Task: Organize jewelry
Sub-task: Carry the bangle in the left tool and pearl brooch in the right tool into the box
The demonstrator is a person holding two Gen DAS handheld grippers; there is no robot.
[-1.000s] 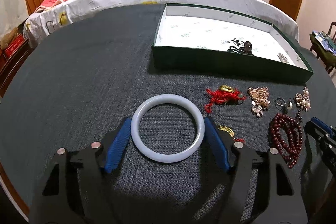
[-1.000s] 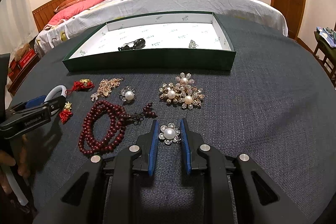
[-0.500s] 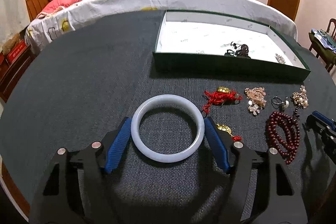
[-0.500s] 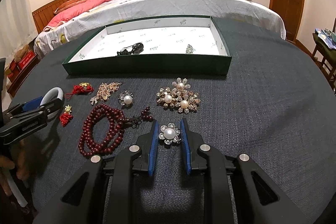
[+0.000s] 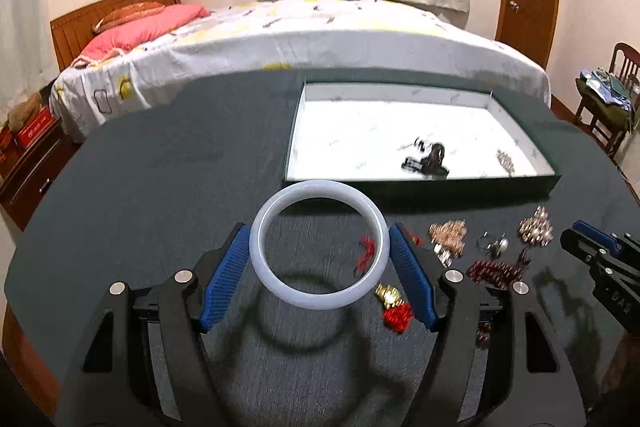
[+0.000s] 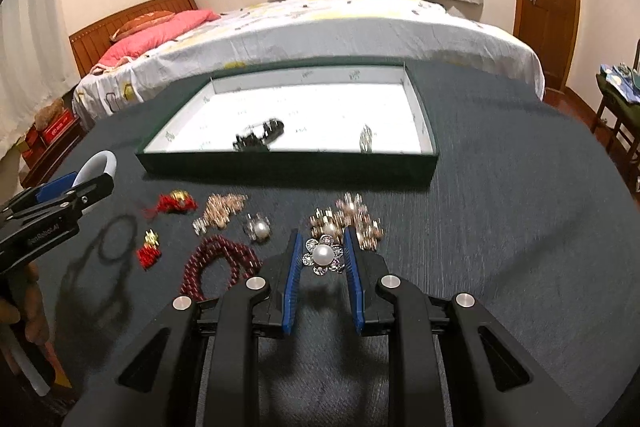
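Both pieces have just lifted off the desk: left gripper fingers pinching the white bangle, right gripper fingers pinching the pearl brooch, bound for the box at 12 o'clock.

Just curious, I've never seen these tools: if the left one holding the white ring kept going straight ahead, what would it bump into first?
Probably the green tray's near wall. The left tool with its white bangle appears lifted above the cloth, so depending on height it might clear the wall and pass over the tray instead.
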